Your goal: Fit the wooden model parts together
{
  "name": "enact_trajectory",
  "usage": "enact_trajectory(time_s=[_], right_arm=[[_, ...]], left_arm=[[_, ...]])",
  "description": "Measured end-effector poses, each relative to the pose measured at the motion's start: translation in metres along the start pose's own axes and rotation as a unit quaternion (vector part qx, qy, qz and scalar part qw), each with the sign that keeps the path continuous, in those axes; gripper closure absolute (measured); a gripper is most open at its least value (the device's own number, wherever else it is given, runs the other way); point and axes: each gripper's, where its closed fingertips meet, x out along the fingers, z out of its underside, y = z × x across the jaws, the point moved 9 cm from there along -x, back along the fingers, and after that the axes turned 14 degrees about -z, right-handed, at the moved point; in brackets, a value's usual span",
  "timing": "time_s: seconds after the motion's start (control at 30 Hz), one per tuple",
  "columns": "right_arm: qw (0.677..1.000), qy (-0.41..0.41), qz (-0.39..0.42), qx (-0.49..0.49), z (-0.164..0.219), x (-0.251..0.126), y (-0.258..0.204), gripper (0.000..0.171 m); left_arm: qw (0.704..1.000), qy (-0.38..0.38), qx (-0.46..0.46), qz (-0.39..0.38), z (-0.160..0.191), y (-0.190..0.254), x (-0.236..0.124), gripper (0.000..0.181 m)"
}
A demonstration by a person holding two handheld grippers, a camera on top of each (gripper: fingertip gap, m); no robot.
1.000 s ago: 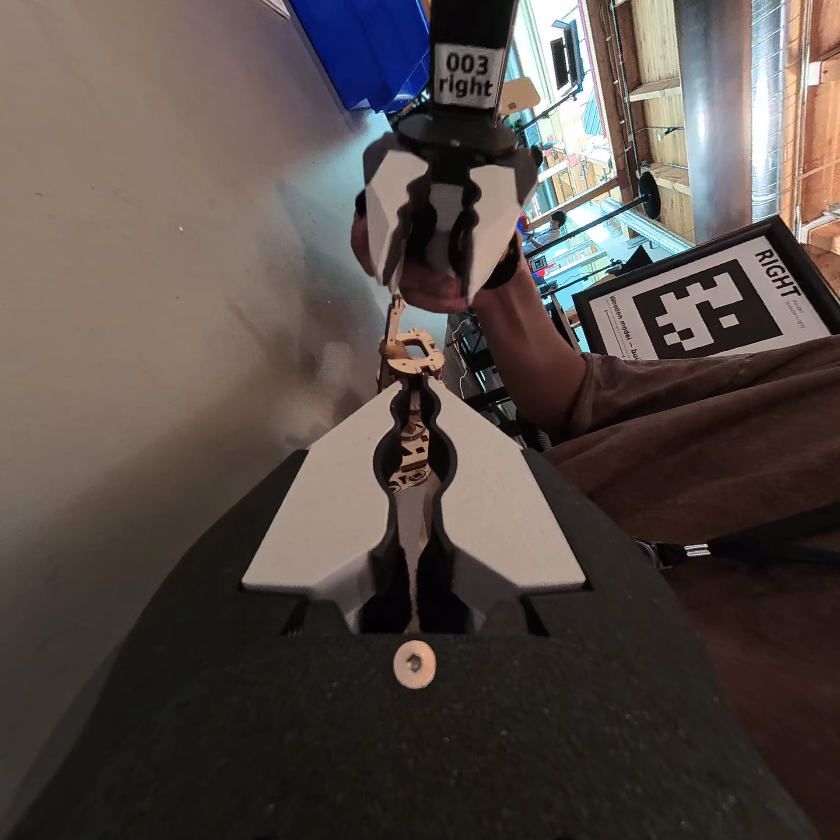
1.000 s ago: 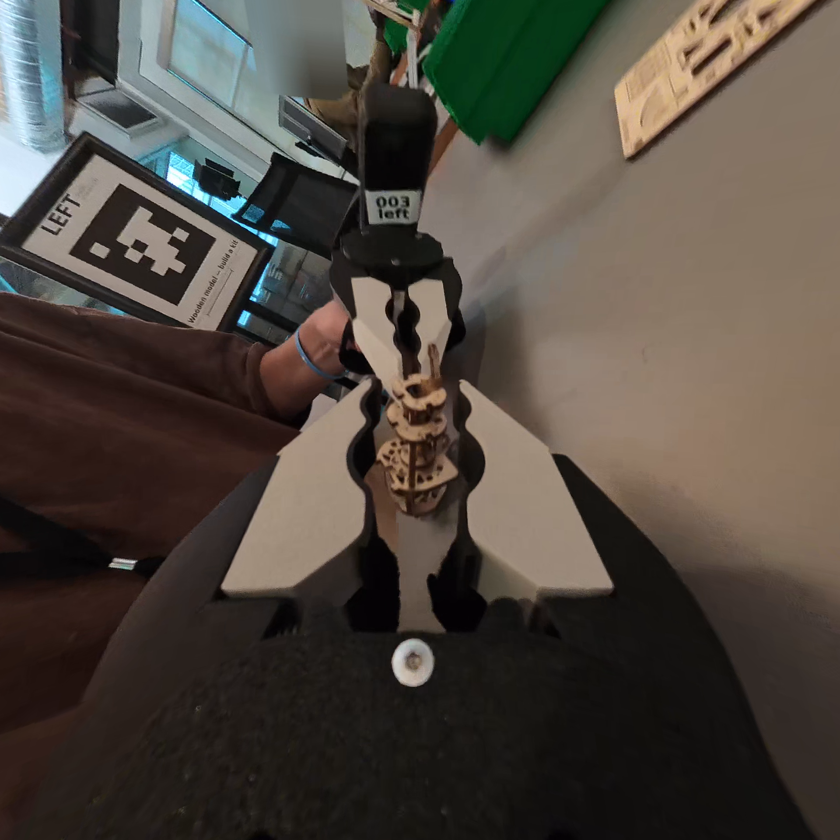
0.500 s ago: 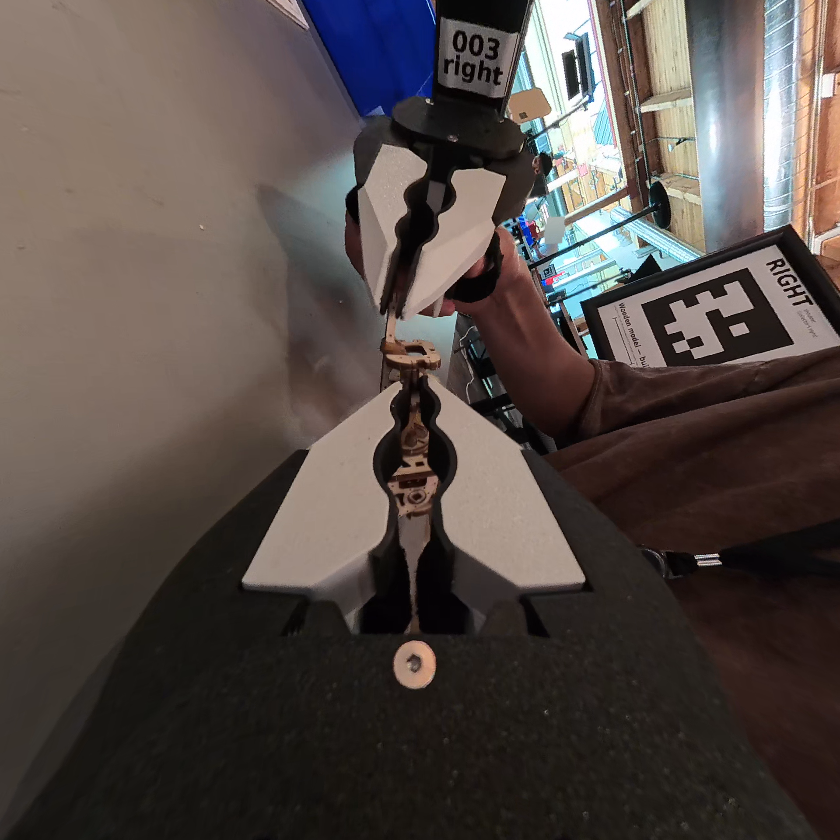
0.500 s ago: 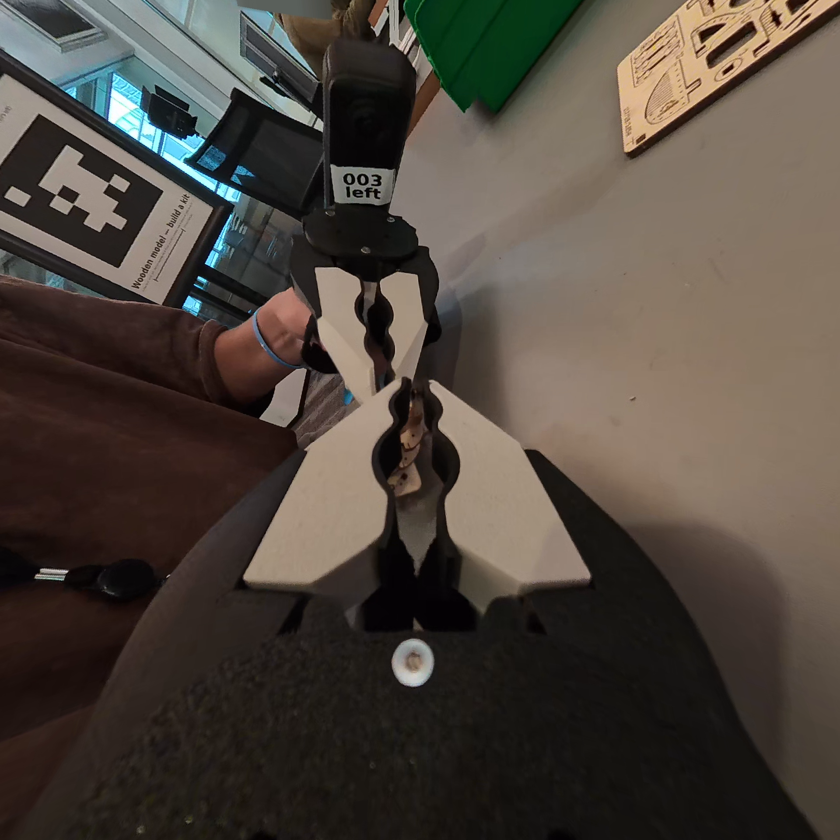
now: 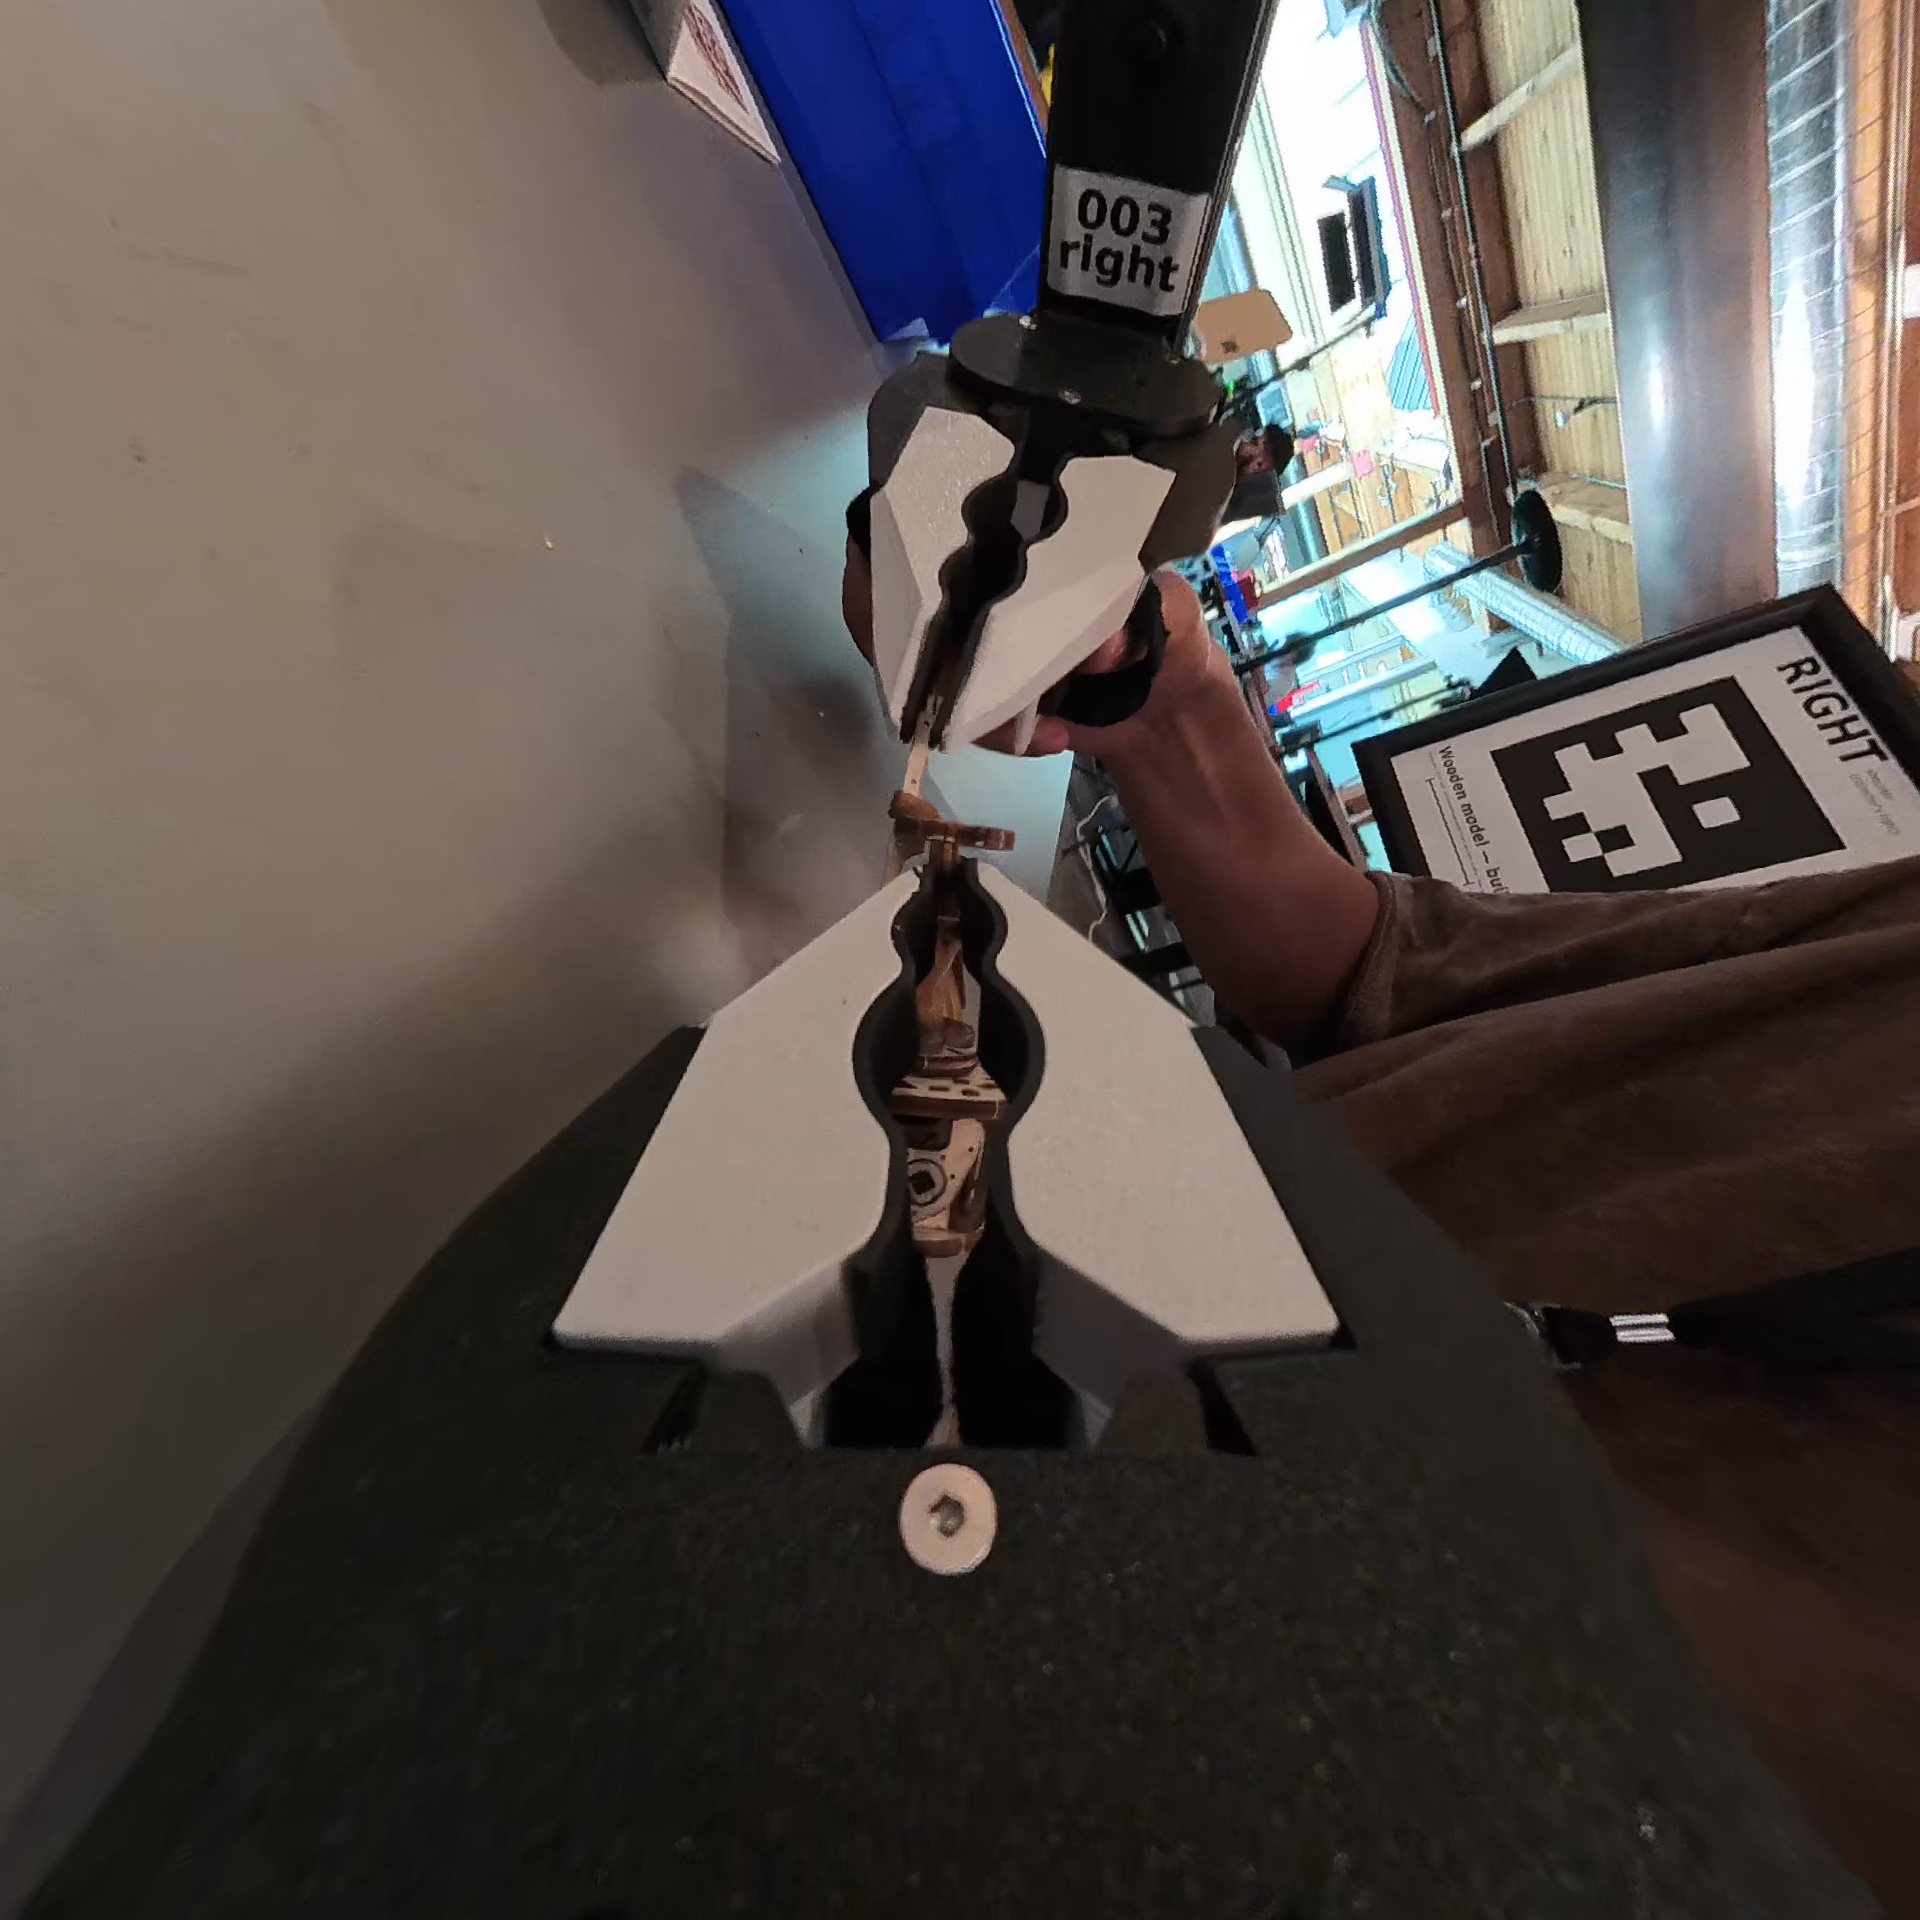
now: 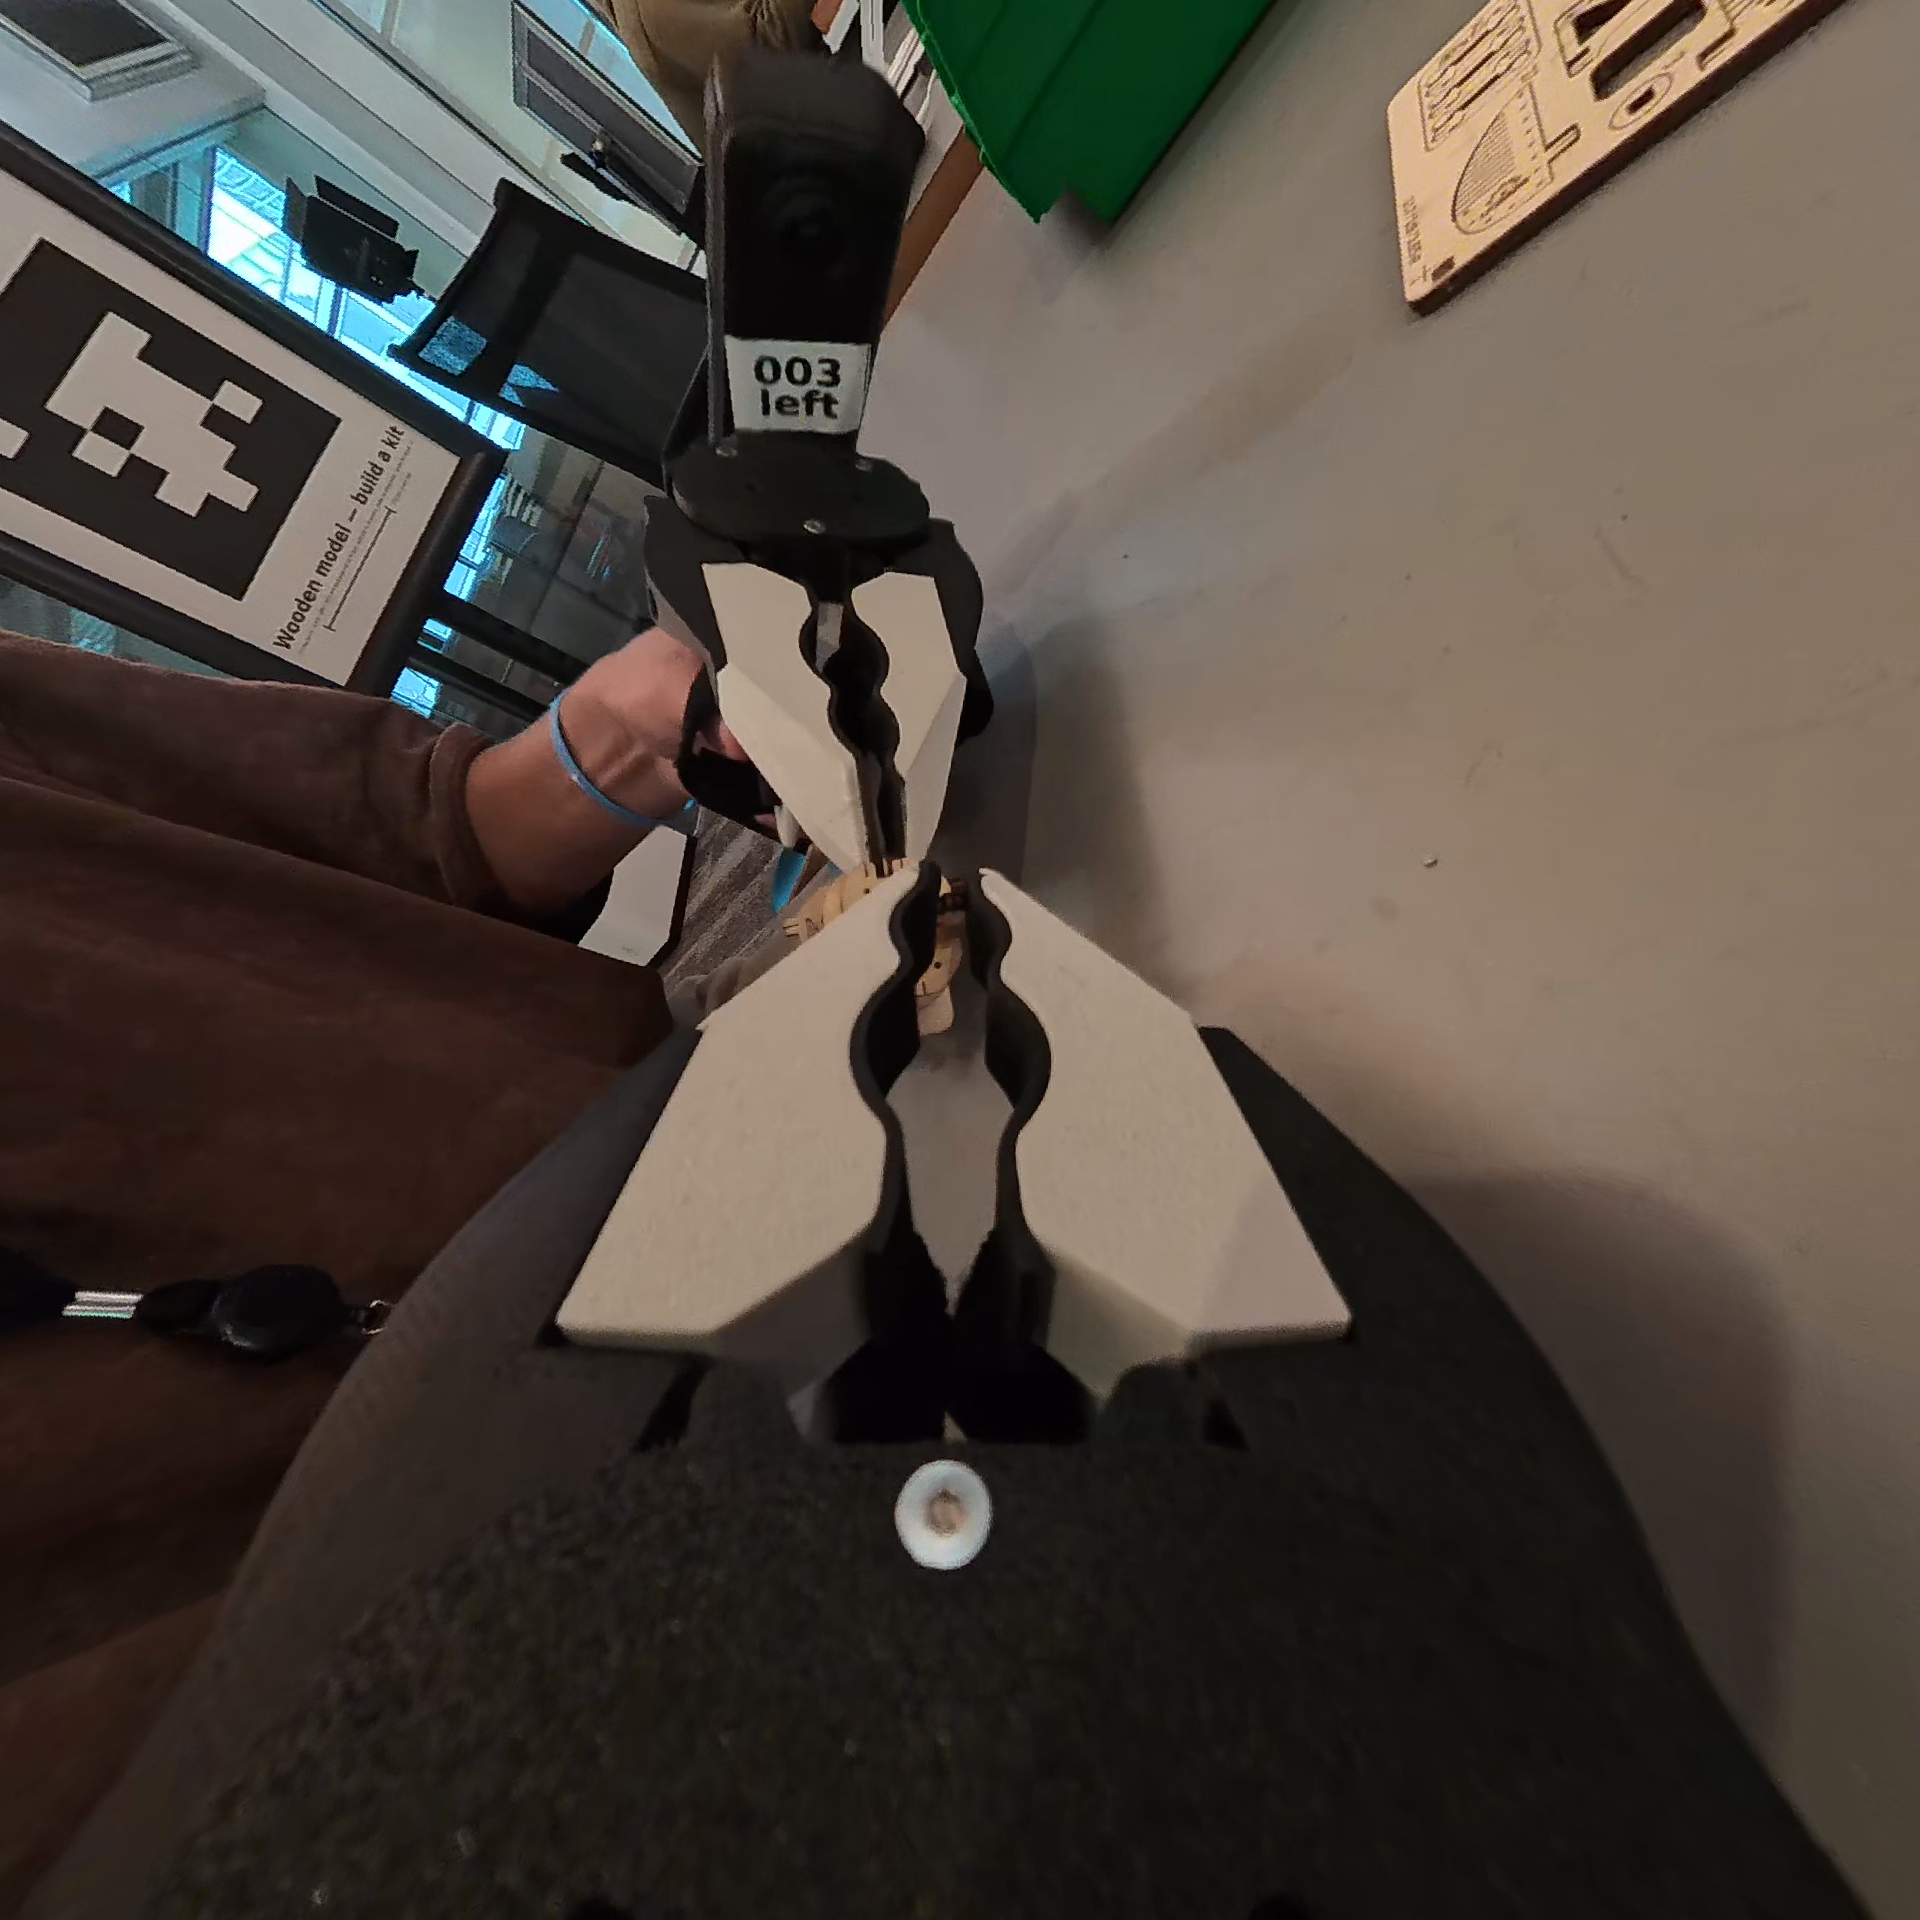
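Both tongs point(image 5: 948, 883) point(image 6: 948, 883) pinch the wooden model point(image 5: 940, 1070); green bin point(image 6: 1081, 94) contents unseen.

I saw pale tan wood with dark burnt edges on the model point(image 5: 940, 1132), white fingers point(image 5: 769, 1153) on matte black bodies, a grey table point(image 6: 1455, 727), a green bin point(image 6: 1070, 94), a blue bin point(image 5: 904, 156) and a brown sleeve point(image 5: 1621, 1049).

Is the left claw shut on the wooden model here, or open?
Shut on it. In the left wrist view the left claw has its fingers closed against the wooden model, which sits between them and pokes past the tips.
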Motion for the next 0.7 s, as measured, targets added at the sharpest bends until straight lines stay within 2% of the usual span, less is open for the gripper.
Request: enact_trajectory(time_s=[0.23, 0.33, 0.4, 0.53, 0.7], right_arm=[[1.0, -0.003, -0.002, 0.002, -0.003, 0.003, 0.002, 0.167], [1.0, -0.006, -0.003, 0.003, -0.004, 0.005, 0.002, 0.167], [1.0, -0.005, 0.0, 0.003, -0.004, 0.005, 0.003, 0.167], [1.0, 0.012, -0.002, 0.004, -0.004, 0.004, 0.003, 0.166], [0.997, 0.076, -0.018, -0.01, 0.008, -0.005, -0.003, 0.146]], left_arm=[[0.998, -0.045, 0.033, 0.006, -0.009, -0.001, -0.003, 0.172], [0.997, -0.059, 0.051, -0.003, -0.013, -0.002, 0.0, 0.173], [0.996, -0.07, 0.058, 0.001, -0.013, -0.001, 0.003, 0.181], [0.996, -0.059, 0.06, 0.005, -0.014, 0.0, 0.003, 0.181], [0.998, -0.033, 0.045, 0.015, -0.012, -0.004, 0.0, 0.181]])
